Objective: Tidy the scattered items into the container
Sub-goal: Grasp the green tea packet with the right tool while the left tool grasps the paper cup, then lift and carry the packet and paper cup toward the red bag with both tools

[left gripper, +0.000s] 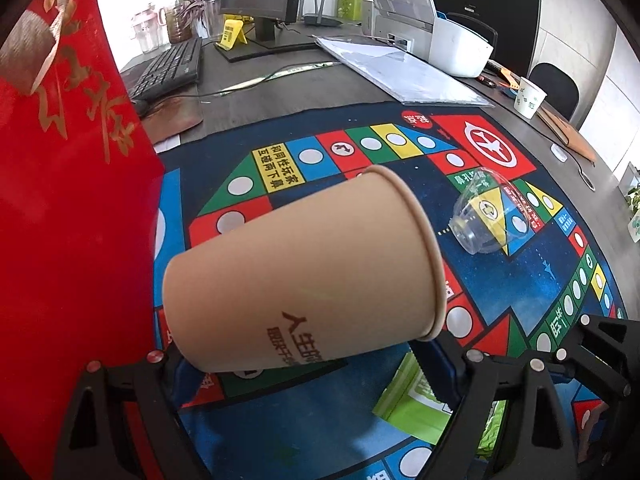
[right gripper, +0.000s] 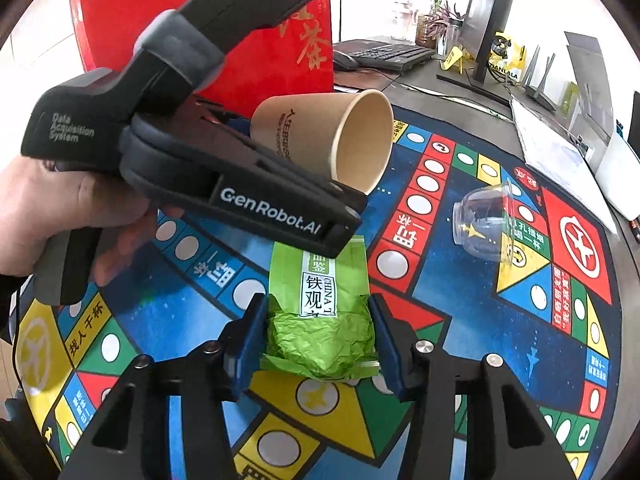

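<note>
Desk (left gripper: pixel 280 92) of dark grey, seen from two fisheye cameras, carries a colourful board-game mat (left gripper: pixel 500 276) across its middle. At the left edge of the mat stands a tall red container (left gripper: pixel 68 208) with gold lettering, the largest thing in the left wrist view; it also rises behind the mat in the right wrist view (right gripper: pixel 256 20).

The left gripper (left gripper: pixel 308 354) is closed on a brown paper cup (left gripper: pixel 304 272), held on its side above the mat, just beside the red container. The cup's open mouth faces away from the container, and dark printed characters run along its wall. In the right wrist view the same cup (right gripper: pixel 360 140) shows its pale empty inside, with the person's hand (right gripper: pixel 44 208) holding the black tool behind it.

The right gripper (right gripper: pixel 320 332) has its blue pads pressed against both sides of a crinkled green tea packet (right gripper: pixel 320 312), which lies on the mat below the cup. A white label with black characters runs down the packet.

A clear plastic cup (right gripper: pixel 486 224) lies on its side on the mat, well apart from both grippers.
</note>
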Demonstrator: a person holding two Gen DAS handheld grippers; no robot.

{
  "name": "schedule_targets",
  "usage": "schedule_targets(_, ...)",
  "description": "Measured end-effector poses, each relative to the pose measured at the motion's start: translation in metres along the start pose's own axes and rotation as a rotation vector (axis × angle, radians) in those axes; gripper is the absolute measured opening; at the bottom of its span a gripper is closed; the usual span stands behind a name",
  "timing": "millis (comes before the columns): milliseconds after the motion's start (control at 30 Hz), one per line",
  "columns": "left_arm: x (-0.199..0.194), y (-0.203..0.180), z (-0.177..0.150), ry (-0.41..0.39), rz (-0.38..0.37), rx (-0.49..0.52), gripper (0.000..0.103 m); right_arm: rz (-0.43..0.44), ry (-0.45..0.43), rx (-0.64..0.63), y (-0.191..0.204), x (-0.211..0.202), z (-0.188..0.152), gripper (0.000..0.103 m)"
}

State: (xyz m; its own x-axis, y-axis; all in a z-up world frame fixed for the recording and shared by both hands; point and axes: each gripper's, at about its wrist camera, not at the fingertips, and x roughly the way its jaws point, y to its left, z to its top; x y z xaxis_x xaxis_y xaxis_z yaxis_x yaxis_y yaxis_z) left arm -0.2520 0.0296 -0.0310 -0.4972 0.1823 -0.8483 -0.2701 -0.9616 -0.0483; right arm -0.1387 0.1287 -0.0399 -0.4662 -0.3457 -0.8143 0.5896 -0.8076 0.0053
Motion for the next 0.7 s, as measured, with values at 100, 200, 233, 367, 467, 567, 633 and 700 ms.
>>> schedule_targets(100, -0.006, -0.003, -0.003, -0.008, 0.000, 0.009, 0.092, -0.003, 0.010, 0.011, 0.000, -0.005, -0.004, 0.055)
schedule_targets(200, -0.014, -0.004, -0.007, -0.020, -0.003, 0.009, 0.092, -0.015, 0.020, 0.035, -0.001, -0.009, -0.010, 0.055)
schedule_targets(233, -0.016, -0.005, -0.009, -0.023, -0.001, 0.009, 0.092, -0.018, 0.023, 0.051, -0.001, -0.012, -0.012, 0.055)
schedule_targets(367, -0.028, -0.008, -0.016, -0.039, -0.001, 0.011, 0.092, -0.014, 0.018, 0.105, -0.004, -0.022, -0.021, 0.055)
schedule_targets(467, -0.039, -0.010, -0.020, -0.058, 0.002, 0.008, 0.092, -0.023, 0.019, 0.115, -0.002, -0.030, -0.028, 0.055)
schedule_targets(567, -0.048, -0.014, -0.024, -0.068, -0.004, 0.009, 0.092, -0.041, 0.018, 0.130, -0.002, -0.039, -0.034, 0.055)
schedule_targets(633, -0.056, -0.019, -0.027, -0.076, 0.004, 0.026, 0.092, -0.039, 0.010, 0.151, -0.004, -0.048, -0.039, 0.055)
schedule_targets(700, -0.068, -0.025, -0.033, -0.093, 0.006, 0.036, 0.092, -0.049, 0.000, 0.161, -0.004, -0.058, -0.044, 0.055)
